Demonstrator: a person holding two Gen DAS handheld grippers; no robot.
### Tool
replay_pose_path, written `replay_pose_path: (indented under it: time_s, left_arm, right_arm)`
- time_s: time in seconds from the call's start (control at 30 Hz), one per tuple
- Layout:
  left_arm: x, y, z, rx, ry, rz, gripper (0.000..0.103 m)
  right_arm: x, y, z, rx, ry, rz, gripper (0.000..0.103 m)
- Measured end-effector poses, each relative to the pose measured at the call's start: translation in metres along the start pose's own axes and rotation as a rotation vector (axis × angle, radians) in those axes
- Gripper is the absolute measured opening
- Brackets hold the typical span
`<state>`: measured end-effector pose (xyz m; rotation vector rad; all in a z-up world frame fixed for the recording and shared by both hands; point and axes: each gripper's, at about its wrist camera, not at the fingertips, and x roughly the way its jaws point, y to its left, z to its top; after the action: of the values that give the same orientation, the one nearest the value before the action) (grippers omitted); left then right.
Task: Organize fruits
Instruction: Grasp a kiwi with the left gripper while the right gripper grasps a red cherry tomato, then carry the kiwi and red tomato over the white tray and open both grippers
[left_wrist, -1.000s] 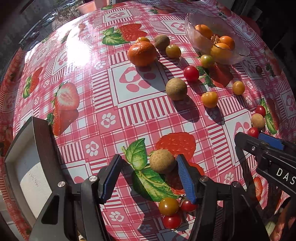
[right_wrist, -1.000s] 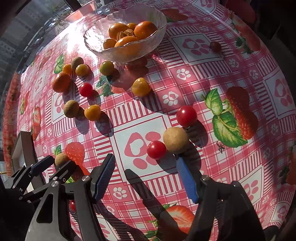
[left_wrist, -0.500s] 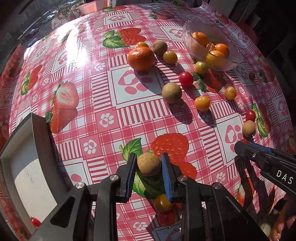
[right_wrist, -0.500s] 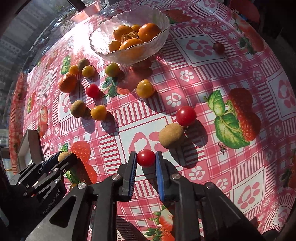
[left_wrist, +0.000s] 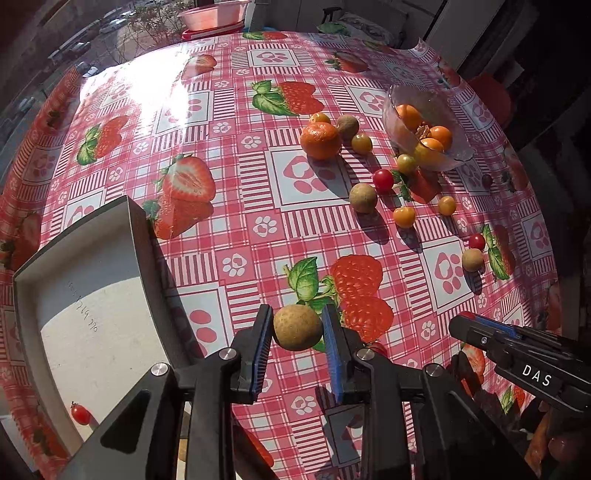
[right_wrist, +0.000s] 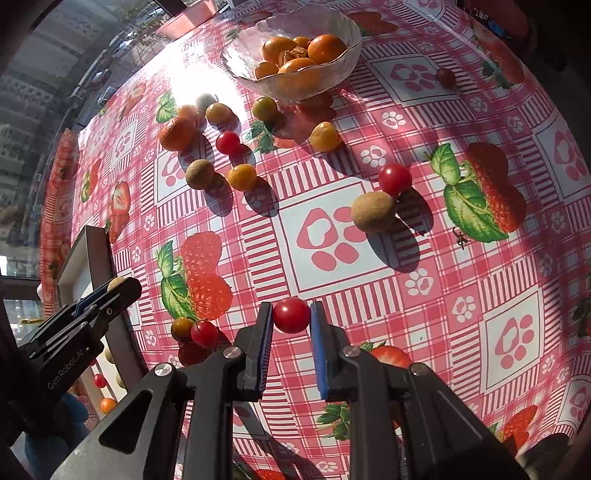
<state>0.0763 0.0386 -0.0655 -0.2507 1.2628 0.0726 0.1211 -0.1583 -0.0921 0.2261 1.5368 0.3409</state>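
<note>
My left gripper (left_wrist: 297, 330) is shut on a round brown longan (left_wrist: 297, 326), lifted off the strawberry-print tablecloth. Just to its left stands a grey tray (left_wrist: 133, 236) with a red cherry tomato (left_wrist: 80, 413) inside. My right gripper (right_wrist: 291, 315) is shut on a red cherry tomato (right_wrist: 291, 315), also raised above the cloth. In the right wrist view the left gripper (right_wrist: 107, 295) shows at the left edge over the tray (right_wrist: 92, 251). A glass bowl (right_wrist: 343, 55) of orange fruits sits at the far side.
Loose fruits lie scattered: a mandarin (left_wrist: 320, 140), longans (left_wrist: 363, 198) (right_wrist: 372, 212), red tomatoes (right_wrist: 394, 179) (right_wrist: 228, 143), yellow tomatoes (right_wrist: 324, 136) (right_wrist: 242, 177). Three small tomatoes (right_wrist: 201, 332) cluster near the tray. A pink basin (left_wrist: 216, 16) stands beyond the table's far edge.
Both grippers went from open to shut, the left on the longan and the right on the cherry tomato, then rose. The left one shifted toward the tray.
</note>
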Motion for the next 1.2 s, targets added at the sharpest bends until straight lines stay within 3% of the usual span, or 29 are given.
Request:
replay_pose_path:
  time_s: [0.5,0.93,1.2]
  left_arm:
    - [-0.035,0.067,-0.034,-0.128,-0.034,0.04,0.028]
    - [-0.049,0.141,-0.065,-0.246,-0.049,0.088,0.028]
    - [-0.036,0.178,-0.072,-0.268,-0.025,0.131,0.028]
  right_arm:
    - [-0.001,0.062,-0.016,-0.103,0.022,0.021,0.022]
    - [0.01,0.157,-0.032,-0.269,0.046,0.062,0.022]
    - [0.029,0.214,-0.045,-0.37,0.076,0.091,0.021]
